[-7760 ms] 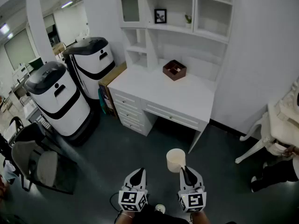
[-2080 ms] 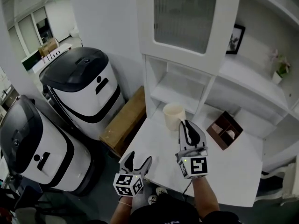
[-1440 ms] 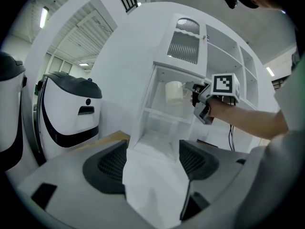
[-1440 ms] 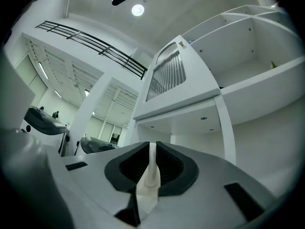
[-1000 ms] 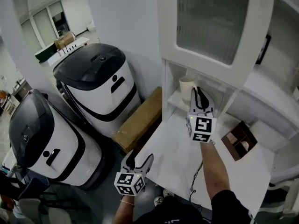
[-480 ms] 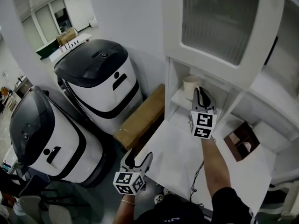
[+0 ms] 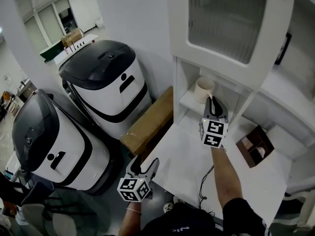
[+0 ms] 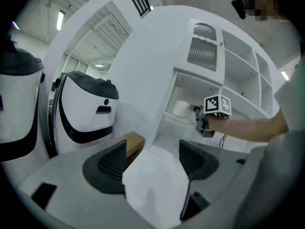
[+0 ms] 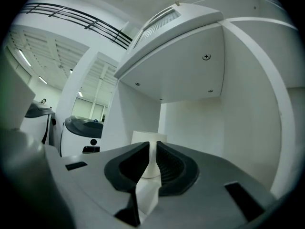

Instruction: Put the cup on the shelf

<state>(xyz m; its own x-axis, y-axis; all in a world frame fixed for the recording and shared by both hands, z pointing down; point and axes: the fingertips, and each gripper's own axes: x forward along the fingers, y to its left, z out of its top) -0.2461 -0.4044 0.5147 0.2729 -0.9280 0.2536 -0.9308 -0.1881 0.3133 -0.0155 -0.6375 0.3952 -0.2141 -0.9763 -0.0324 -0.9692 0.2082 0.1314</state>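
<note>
a smooth, cream-coloured cup [image 7: 203,89], cylindrical and matte, is seen inside the small open compartment of a white-painted hutch, over the lower shelf [image 7: 189,105] beneath a cabinet door [image 7: 224,14] fitted with ribbed, frosted glass; whether its base rests on the board cannot be told. the cup is held at the tip of the right gripper [image 7: 210,98], directly ahead of the marker cube and just beyond the dark, ridged pads, with the jaws drawn nearly together and clamped on the cup's thin near wall, as is shown in the right gripper view, where a narrow pale strip of the wall is pinched between them and the rounded body is seen rising just behind. the left gripper [image 7: 143,167] is held low and well apart from the cup, over the front edge of the flat, glossy white desk [image 7: 182,156], its jaws spread wide with only the desk surface seen between them. to the left of the hutch, two rounded white-and-black machines [image 7: 106,77] with dark domed lids are seen on the grey floor, a flat cardboard box [image 7: 147,124] is wedged beside the desk, and a square brown box [image 7: 253,146] with dividers is seen on the desk to the right
</note>
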